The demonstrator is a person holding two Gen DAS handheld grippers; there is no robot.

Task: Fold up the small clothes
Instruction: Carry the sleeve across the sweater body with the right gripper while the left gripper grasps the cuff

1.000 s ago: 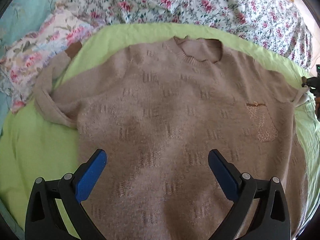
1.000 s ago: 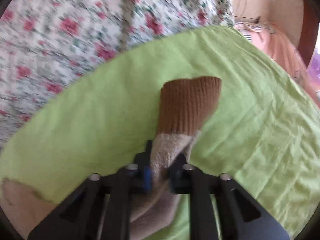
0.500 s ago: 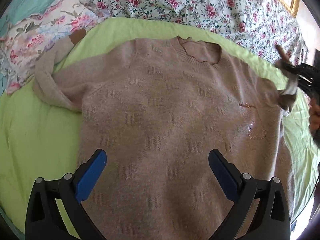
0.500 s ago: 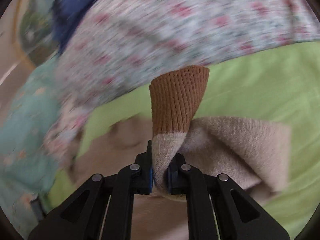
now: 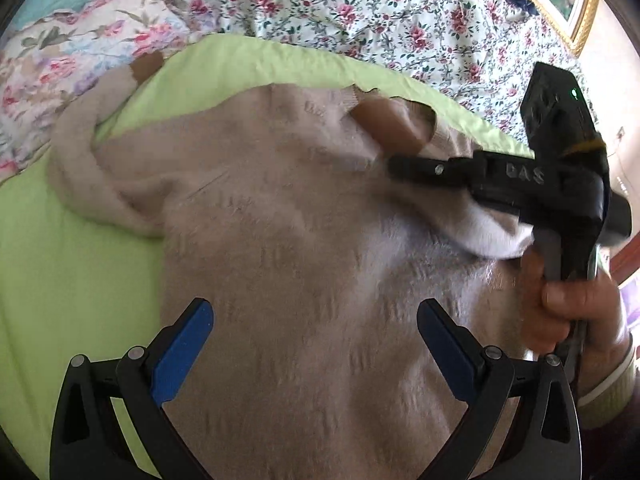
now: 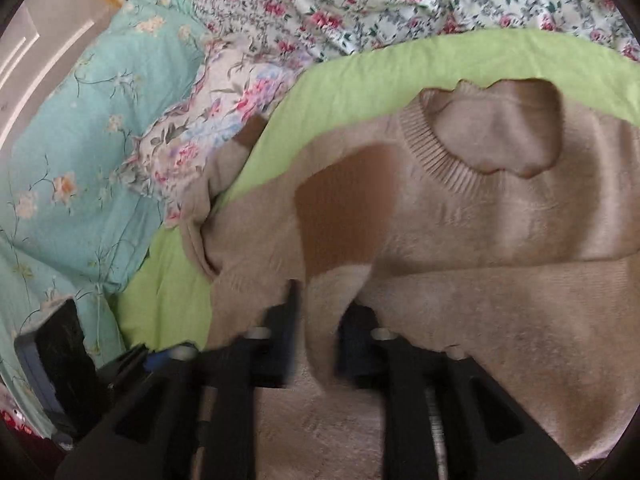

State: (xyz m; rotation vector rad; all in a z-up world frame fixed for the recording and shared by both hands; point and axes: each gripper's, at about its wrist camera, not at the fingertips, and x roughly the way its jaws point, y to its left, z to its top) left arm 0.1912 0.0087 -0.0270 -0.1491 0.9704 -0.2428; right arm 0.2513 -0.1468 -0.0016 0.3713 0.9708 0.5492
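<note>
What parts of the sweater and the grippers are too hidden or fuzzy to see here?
- Sweater hem: cut off by the bottom edge in both views.
- Right gripper: smeared by motion in the right wrist view. Its jaws have just been opening, with the sleeve between them.
- Far sleeve's cuff: partly hidden over the green sheet's edge, left wrist view.

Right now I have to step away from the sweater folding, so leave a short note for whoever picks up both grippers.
Left hand-held gripper: open, empty, above the sweater body.
Right hand-held gripper: jaws just opening, sleeve between them, no longer pinched.
Sweater lies flat on the green sheet.
Done: right sleeve carried across the chest, brown cuff near the collar.
Left: other sleeve, then the body folds.
</note>
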